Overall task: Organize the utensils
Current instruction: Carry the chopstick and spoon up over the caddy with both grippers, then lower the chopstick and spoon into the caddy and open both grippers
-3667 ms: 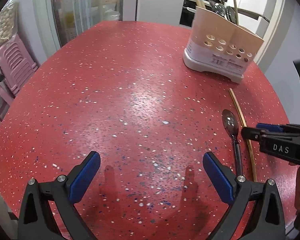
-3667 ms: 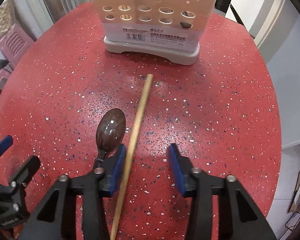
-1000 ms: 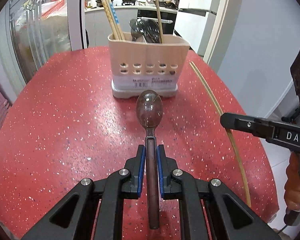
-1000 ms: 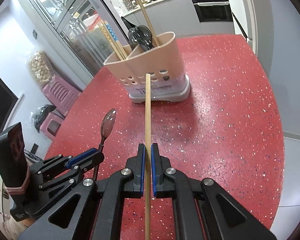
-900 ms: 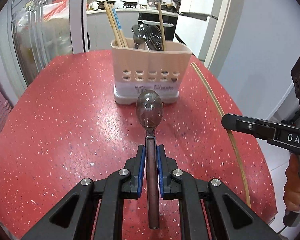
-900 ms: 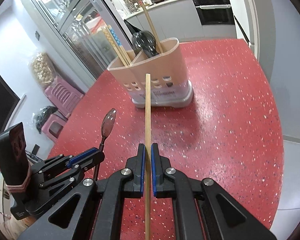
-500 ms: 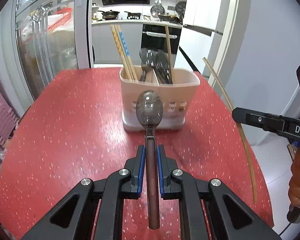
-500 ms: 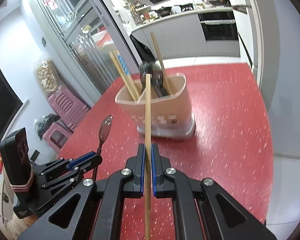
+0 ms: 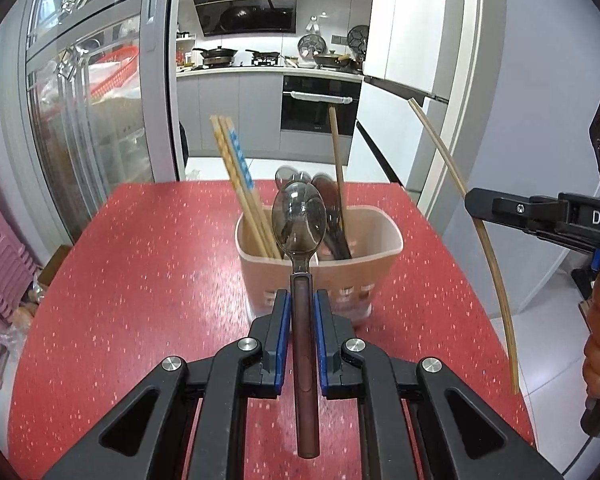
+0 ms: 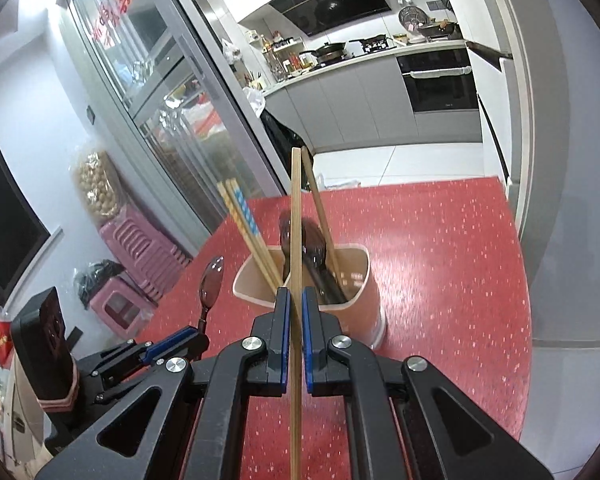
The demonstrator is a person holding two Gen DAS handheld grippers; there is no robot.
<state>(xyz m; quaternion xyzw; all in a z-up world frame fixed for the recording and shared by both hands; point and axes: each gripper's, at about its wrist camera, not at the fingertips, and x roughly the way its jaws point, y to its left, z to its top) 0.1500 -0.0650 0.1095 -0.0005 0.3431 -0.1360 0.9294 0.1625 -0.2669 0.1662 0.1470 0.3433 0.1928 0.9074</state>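
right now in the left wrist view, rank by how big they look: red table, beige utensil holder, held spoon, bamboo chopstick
1. red speckled table
2. beige plastic utensil holder
3. and 4. unsure: brown-handled spoon sits nearer the camera than the long thin bamboo chopstick.

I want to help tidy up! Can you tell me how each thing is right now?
Spoon: clamped by its handle in the left gripper, off the table.
Single chopstick: clamped in the right gripper, also lifted.
Utensil holder: upright on the red table, already holding chopsticks and spoons.
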